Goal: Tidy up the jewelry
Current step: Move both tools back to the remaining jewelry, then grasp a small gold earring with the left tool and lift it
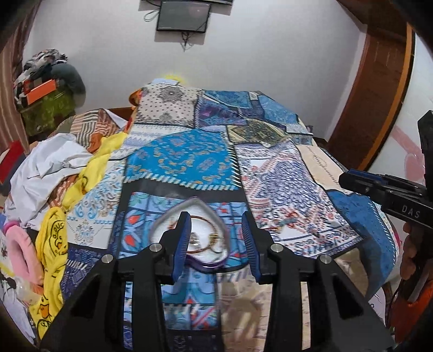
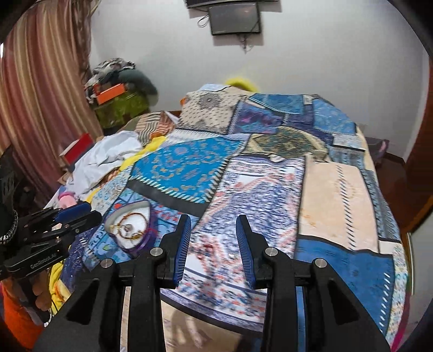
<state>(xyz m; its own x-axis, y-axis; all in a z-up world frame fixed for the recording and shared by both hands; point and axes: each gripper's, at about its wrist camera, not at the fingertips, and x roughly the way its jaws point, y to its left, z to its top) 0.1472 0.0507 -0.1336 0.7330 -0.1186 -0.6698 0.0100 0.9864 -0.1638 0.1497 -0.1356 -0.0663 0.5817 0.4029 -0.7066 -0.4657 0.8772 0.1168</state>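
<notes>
Heart-shaped dish [image 1: 162, 220] with purple rim lay on the patchwork bedspread [image 1: 178, 159], close to the bed's near edge and toward its left side. Inside the dish: a thin red-and-gold bangle [image 1: 208, 232] and some smaller pieces, too blurred to identify. Left tool [image 1: 216, 238] hung over the dish, jaws partly apart, nothing between the pads; the dish showed through the gap from that camera, but no contact was visible. Right tool [image 2: 213, 243] was held over the bedspread further toward the right edge of the bed, jaws likewise partly apart and empty; only the patterned cloth showed between its fingers. In the right wrist view the dish [image 2: 130, 224] sat just beyond the left tool's tip [image 2: 78, 214], with the bangle [image 2: 132, 226] resting on its white inner face. Along the bed's left edge: crumpled white cloth [image 1: 46, 173], yellow duck-print fabric [image 1: 52, 243], a pink item [image 1: 20, 249]. A dark screen [image 1: 184, 16] hung on the far wall.
</notes>
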